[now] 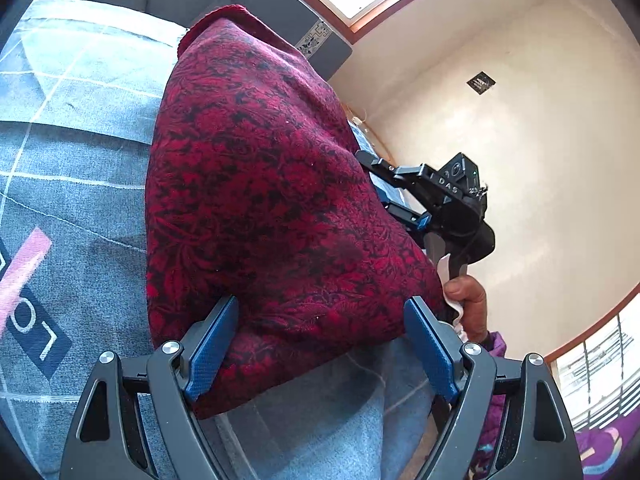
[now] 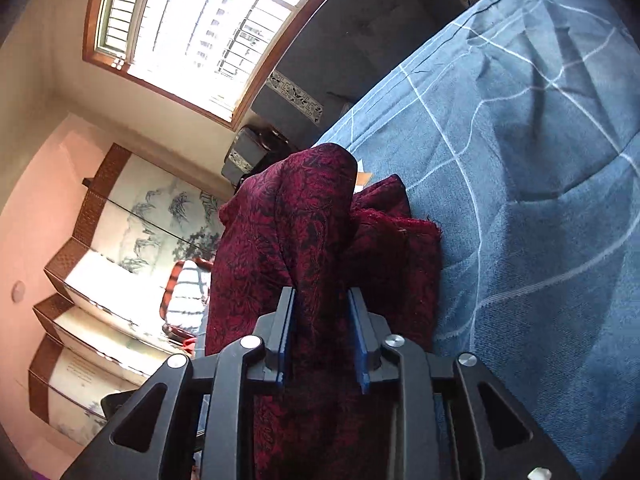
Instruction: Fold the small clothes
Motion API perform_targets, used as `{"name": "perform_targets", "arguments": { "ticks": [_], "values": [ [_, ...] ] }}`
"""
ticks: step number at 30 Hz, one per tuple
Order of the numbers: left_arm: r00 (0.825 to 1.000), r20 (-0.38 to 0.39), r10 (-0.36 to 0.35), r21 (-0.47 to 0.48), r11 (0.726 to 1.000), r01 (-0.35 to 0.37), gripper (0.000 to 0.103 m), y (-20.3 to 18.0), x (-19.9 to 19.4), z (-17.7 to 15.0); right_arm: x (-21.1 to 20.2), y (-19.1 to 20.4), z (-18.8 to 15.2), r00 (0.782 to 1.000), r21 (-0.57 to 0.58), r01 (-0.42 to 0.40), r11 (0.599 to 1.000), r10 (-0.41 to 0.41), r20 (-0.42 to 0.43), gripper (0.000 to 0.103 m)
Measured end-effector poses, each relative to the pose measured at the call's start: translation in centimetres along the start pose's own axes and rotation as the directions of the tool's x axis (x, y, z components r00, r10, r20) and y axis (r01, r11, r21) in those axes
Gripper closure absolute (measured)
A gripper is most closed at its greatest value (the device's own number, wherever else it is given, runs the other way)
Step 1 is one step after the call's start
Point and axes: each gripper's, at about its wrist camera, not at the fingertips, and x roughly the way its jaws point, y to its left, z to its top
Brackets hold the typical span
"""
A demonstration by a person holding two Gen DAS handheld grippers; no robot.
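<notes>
Item: red-and-black patterned garment (image 1: 264, 200), lifted off a blue checked bed (image 1: 72, 128), mid-fold.

Risk, as judged: the right tool (image 2: 322, 304) pinches only a narrow gathered ridge of cloth between half-closed jaws; if the knit slides out, the raised fold collapses on the heap lying below. The left tool (image 1: 320, 328) is spread wide, its blue pads (image 1: 214, 344) flanking the garment's lower edge, apparently not pressing it, so it offers no backup. A hand (image 1: 470, 304) carries the right tool.
</notes>
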Motion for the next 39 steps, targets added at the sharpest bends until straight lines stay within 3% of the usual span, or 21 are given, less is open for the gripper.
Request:
{"name": "perform_targets", "arguments": {
  "ticks": [1, 5, 8, 11, 12, 13, 15, 17, 20, 23, 27, 32, 33, 34, 35, 39],
  "values": [
    [1.000, -0.001, 0.003, 0.002, 1.000, -0.003, 0.020, -0.1, 0.0, 0.0, -0.1, 0.6, 0.2, 1.000, -0.021, 0.018, 1.000, -0.018, -0.006, 0.061],
    [1.000, -0.005, -0.008, -0.019, 1.000, 0.007, 0.019, -0.1, 0.2, -0.1, -1.5, 4.0, -0.2, 0.989, -0.154, 0.148, 0.977, -0.151, -0.005, 0.054],
    [1.000, 0.001, -0.015, -0.025, 1.000, 0.015, 0.019, 0.2, 0.3, -0.2, -3.6, 5.6, -1.5, 0.987, -0.201, 0.160, 0.966, -0.159, 0.023, 0.042],
    [1.000, 0.002, -0.008, -0.015, 1.000, 0.008, 0.019, 0.3, 0.1, -0.3, -3.1, 5.7, -3.2, 0.975, -0.230, 0.204, 0.952, -0.218, -0.040, 0.039],
    [1.000, 0.004, -0.006, -0.017, 1.000, 0.006, 0.019, 0.5, -0.2, -0.6, -2.7, 5.7, -3.7, 0.974, -0.240, 0.194, 0.951, -0.216, -0.065, 0.052],
    [1.000, 0.011, -0.004, -0.026, 1.000, 0.004, 0.019, 0.2, -0.4, -0.6, -2.0, 5.8, -4.4, 0.973, -0.264, 0.180, 0.948, -0.211, -0.094, 0.089],
    [1.000, 0.026, -0.014, -0.057, 0.998, 0.015, 0.019, 0.3, -0.8, -0.5, -0.9, 6.6, -4.9, 0.962, -0.310, 0.221, 0.925, -0.260, -0.090, 0.089],
    [1.000, 0.017, -0.011, -0.066, 0.998, 0.012, 0.019, 0.3, -0.8, -0.4, -3.0, 7.6, -4.5, 0.981, -0.290, 0.188, 0.939, -0.196, 0.001, 0.090],
    [1.000, -0.001, -0.025, -0.054, 0.998, 0.025, 0.019, -0.2, -0.4, -0.2, -6.6, 6.7, -4.7, 0.982, -0.201, 0.168, 0.965, -0.148, 0.114, 0.091],
    [1.000, -0.021, -0.002, -0.019, 1.000, 0.001, 0.019, -0.7, 0.2, -0.4, -6.2, 3.4, -7.0, 0.976, -0.111, 0.209, 0.972, -0.200, 0.084, 0.091],
    [1.000, -0.024, -0.002, 0.006, 1.000, 0.002, 0.019, -0.8, 0.2, -0.5, -6.1, -0.1, -8.4, 0.983, 0.013, 0.163, 0.987, -0.163, 0.080, 0.090],
    [1.000, -0.024, 0.008, 0.013, 1.000, -0.007, 0.019, -1.5, 0.4, -0.3, -5.3, 2.1, -9.0, 0.951, -0.090, 0.299, 0.950, -0.289, 0.105, 0.079],
    [1.000, -0.022, 0.015, 0.019, 1.000, -0.015, 0.019, -1.7, 0.4, -0.5, -5.2, 2.3, -9.0, 0.947, -0.093, 0.314, 0.945, -0.304, 0.106, 0.068],
    [0.999, -0.022, 0.029, 0.033, 0.999, -0.028, 0.019, -2.0, 0.4, -0.5, -5.1, 2.4, -9.0, 0.940, -0.092, 0.335, 0.938, -0.326, 0.105, 0.046],
    [0.999, -0.020, 0.044, 0.050, 0.998, -0.043, 0.019, -2.4, 0.3, -0.5, -5.1, 2.3, -9.0, 0.934, -0.084, 0.351, 0.933, -0.343, 0.100, 0.037],
    [0.988, 0.049, 0.145, 0.137, 0.979, -0.151, 0.019, -4.5, -0.5, -0.3, -4.6, 2.1, -9.2, 0.959, -0.091, 0.283, 0.955, -0.280, 0.044, 0.034]
  ]
}}
